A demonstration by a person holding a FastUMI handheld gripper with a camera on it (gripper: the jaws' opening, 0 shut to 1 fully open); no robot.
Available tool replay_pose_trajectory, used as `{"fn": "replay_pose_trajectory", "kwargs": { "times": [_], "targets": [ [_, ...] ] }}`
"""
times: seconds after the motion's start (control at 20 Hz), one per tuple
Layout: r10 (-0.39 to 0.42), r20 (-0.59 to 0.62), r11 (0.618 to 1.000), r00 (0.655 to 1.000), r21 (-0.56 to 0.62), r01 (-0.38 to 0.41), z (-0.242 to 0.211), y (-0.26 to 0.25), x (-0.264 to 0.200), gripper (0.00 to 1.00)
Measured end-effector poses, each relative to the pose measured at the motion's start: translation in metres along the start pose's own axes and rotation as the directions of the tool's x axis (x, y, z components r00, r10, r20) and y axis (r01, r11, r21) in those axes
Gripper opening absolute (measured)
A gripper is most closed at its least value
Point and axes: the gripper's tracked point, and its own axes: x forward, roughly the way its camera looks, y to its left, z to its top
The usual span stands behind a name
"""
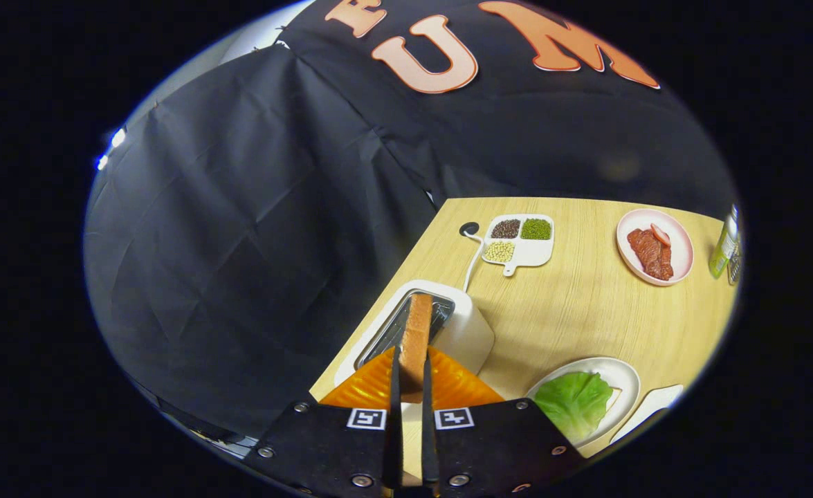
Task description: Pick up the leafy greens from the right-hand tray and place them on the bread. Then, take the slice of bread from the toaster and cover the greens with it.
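My gripper (410, 377) is shut on a slice of bread (415, 339), held edge-on between the two orange fingers (371, 387). The slice stands just above the slot of the white toaster (465, 332), which sits at the table's left edge. To the right of the fingers a white plate (624, 377) holds a leafy green (572, 401); whatever is under the leaf is hidden.
Beyond the toaster lies a white divided dish (525, 254) of beans and grains, with the toaster's cord (474, 259) running to a hole in the table. A pink plate (679, 263) with red meat and a bottle (724, 243) stand far right. Another white tray's corner (652, 408) shows near the green.
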Motion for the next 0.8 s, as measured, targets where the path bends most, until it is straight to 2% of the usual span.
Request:
{"fn": "replay_pose_trajectory", "kwargs": {
  "times": [0.1, 0.3, 0.5, 0.8],
  "targets": [
    [0.016, 0.021, 1.000, 1.000, 0.013, -0.016, -0.001, -0.005, -0.011, 0.11],
    [-0.019, 0.044, 0.999, 0.999, 0.027, 0.018, -0.006, -0.034, -0.026, 0.11],
    [-0.023, 0.045, 0.997, 0.999, 0.074, 0.019, -0.016, -0.061, -0.033, 0.11],
    [-0.049, 0.035, 0.992, 0.998, 0.115, 0.045, -0.045, -0.098, -0.038, 0.11]
  ]
}}
